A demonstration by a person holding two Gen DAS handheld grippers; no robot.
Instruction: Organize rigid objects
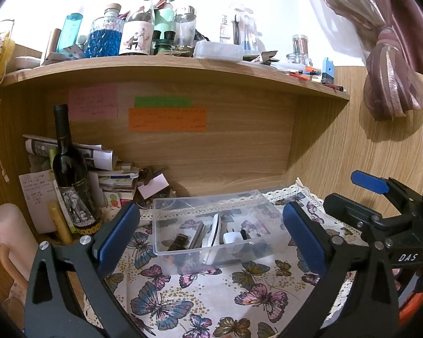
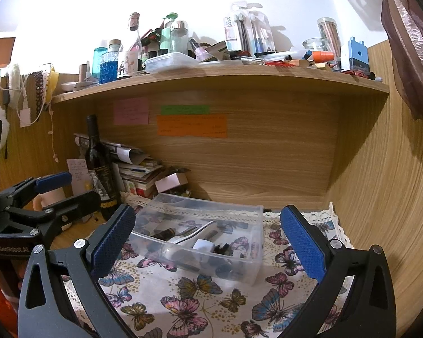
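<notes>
A clear plastic box (image 1: 166, 242) stands on the butterfly cloth (image 1: 200, 295); it also shows in the right wrist view (image 2: 239, 264). In it lie a white flat tool (image 1: 214, 236), a white plug-like block (image 1: 231, 238) and several dark small items (image 1: 180, 240). My left gripper (image 1: 211, 239) is open and empty, its blue pads either side of the box, short of it. My right gripper (image 2: 208, 242) is open and empty, also in front of the box. Each gripper shows in the other's view: the right gripper (image 1: 380, 197) and the left gripper (image 2: 56, 194).
A dark wine bottle (image 1: 70, 174) stands at the left beside stacked papers (image 1: 110, 174) and a pink cup (image 1: 11, 233). A wooden shelf (image 1: 183, 70) above carries several bottles and jars. A wooden wall (image 2: 380, 183) closes the right; a curtain (image 1: 392, 56) hangs there.
</notes>
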